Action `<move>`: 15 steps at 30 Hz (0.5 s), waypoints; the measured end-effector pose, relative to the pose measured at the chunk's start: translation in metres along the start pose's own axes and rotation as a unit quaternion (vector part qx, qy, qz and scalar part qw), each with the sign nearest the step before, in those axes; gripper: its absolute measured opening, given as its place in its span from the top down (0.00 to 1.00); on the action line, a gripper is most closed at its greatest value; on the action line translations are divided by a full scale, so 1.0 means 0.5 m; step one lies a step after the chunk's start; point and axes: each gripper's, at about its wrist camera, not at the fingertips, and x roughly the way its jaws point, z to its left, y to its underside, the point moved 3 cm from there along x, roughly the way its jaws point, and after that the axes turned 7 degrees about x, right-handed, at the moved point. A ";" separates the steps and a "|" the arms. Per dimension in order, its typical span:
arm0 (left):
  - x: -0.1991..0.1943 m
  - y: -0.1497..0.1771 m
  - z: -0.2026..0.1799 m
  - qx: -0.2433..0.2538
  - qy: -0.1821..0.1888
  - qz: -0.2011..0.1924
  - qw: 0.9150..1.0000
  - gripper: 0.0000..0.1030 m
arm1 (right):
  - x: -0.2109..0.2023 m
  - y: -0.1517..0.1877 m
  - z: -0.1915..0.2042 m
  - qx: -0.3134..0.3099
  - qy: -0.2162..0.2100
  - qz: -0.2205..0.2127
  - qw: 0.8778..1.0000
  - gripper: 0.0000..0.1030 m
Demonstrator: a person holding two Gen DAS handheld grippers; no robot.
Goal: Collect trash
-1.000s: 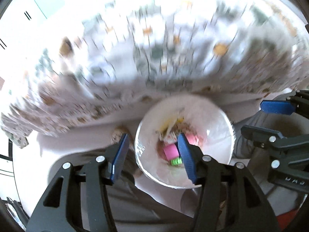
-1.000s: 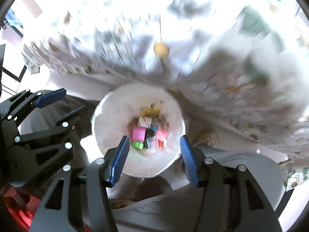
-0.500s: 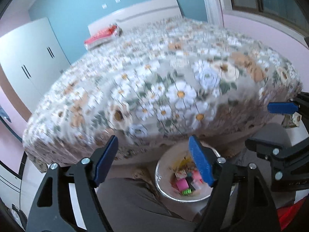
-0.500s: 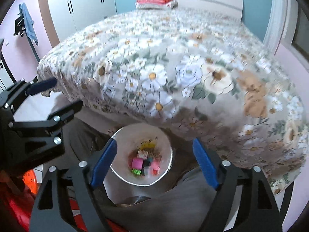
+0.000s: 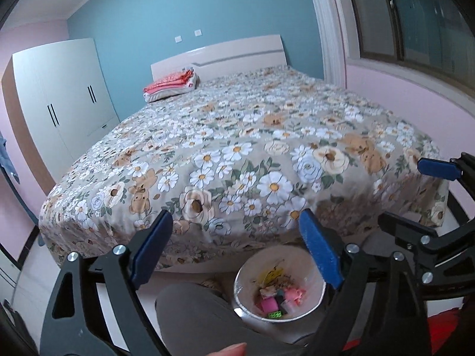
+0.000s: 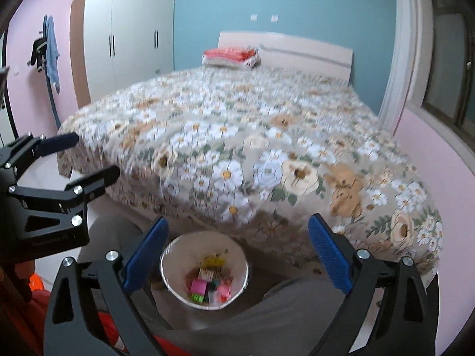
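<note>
A round white bin (image 5: 314, 267) stands on the floor at the foot of the bed, between the person's grey-trousered legs. It holds several small coloured scraps (image 5: 280, 296), pink, yellow and green. It also shows in the right wrist view (image 6: 175, 262) with its scraps (image 6: 210, 284). My left gripper (image 5: 236, 249) is open and empty, raised above the bin and facing the bed. My right gripper (image 6: 236, 255) is open and empty, raised beside it. Each gripper shows at the edge of the other's view.
A large bed with a floral cover (image 5: 252, 148) fills the middle of both views. Folded red and white cloth (image 5: 170, 84) lies near the white headboard. A white wardrobe (image 5: 56, 109) stands left. Pink wall and window (image 5: 415, 29) are right. Clothes (image 6: 49, 50) hang at far left.
Both grippers have lifted and tilted up from close over the bin to face the bed. Their jaws have opened wider. The bin now sits low in both views.
</note>
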 end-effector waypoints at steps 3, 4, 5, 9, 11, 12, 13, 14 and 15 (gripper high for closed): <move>-0.014 -0.001 0.002 -0.012 -0.006 -0.015 1.000 0.13 | -0.018 0.000 0.000 0.005 0.003 -0.028 1.000 0.04; -0.017 -0.001 0.002 -0.016 -0.007 -0.018 1.000 0.13 | -0.022 0.001 0.000 0.004 0.006 -0.031 0.999 0.04; -0.020 0.000 0.002 -0.020 -0.010 -0.015 1.000 0.12 | -0.022 0.002 0.003 0.001 0.006 -0.033 0.999 0.04; -0.021 0.006 0.002 -0.028 -0.017 -0.002 0.999 0.12 | -0.022 0.013 0.018 0.000 -0.003 -0.020 1.000 0.04; -0.016 0.010 0.005 -0.035 -0.013 0.010 0.999 0.12 | -0.016 0.020 0.023 0.003 0.002 -0.011 1.000 0.04; -0.014 0.012 0.007 -0.038 -0.011 0.014 0.999 0.12 | -0.012 0.022 0.023 0.007 0.014 -0.003 1.000 0.04; -0.012 0.015 0.008 -0.042 -0.008 0.020 0.999 0.12 | -0.009 0.024 0.023 0.010 0.023 0.002 1.000 0.04; -0.010 0.017 0.010 -0.046 -0.009 0.025 0.999 0.12 | -0.006 0.024 0.021 0.014 0.029 0.008 0.999 0.04; -0.009 0.019 0.011 -0.048 -0.010 0.028 0.998 0.12 | -0.004 0.025 0.018 0.021 0.030 0.013 0.999 0.04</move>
